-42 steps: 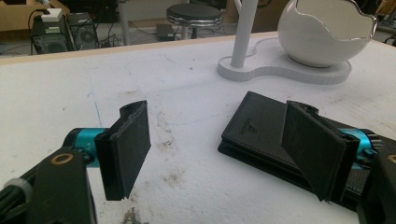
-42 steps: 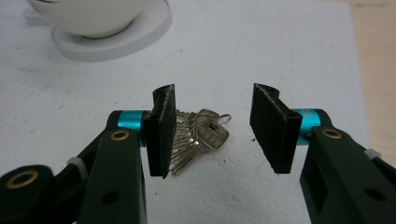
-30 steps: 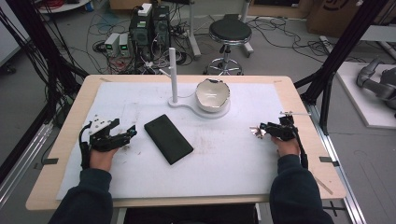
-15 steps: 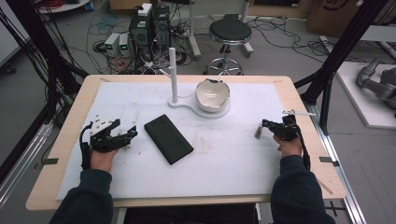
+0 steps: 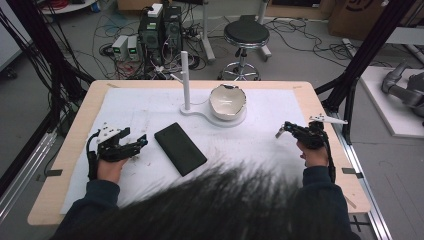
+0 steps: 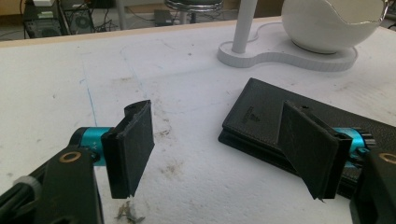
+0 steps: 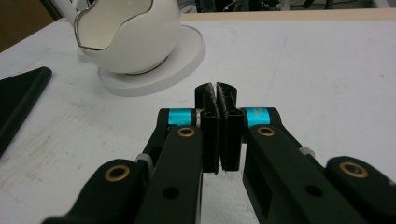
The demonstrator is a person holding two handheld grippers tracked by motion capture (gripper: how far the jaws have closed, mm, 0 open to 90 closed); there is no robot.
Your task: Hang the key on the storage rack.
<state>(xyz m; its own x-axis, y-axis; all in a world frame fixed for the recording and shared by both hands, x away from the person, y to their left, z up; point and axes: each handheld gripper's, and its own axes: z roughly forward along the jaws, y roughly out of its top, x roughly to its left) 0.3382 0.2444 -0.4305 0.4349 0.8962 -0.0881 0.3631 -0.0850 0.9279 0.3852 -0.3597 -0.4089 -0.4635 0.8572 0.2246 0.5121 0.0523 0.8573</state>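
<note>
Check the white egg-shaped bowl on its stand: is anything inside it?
The white bowl sits on the round end of the white stand. Its visible inner wall is bare and glossy. The jagged rim hides the bottom in every view, so something small there cannot be excluded.

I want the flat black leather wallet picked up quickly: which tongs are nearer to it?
Left. The left tongs sit open just beside the flat black leather wallet; the right tongs are shut, far across the white mat.

Each black claw, the left claw [image 6: 224,154] and the right claw [image 7: 218,100], carries teal collars, brass rivets and ribbed pads; dark blue sleeves [image 5: 95,200] cover both forearms.
</note>
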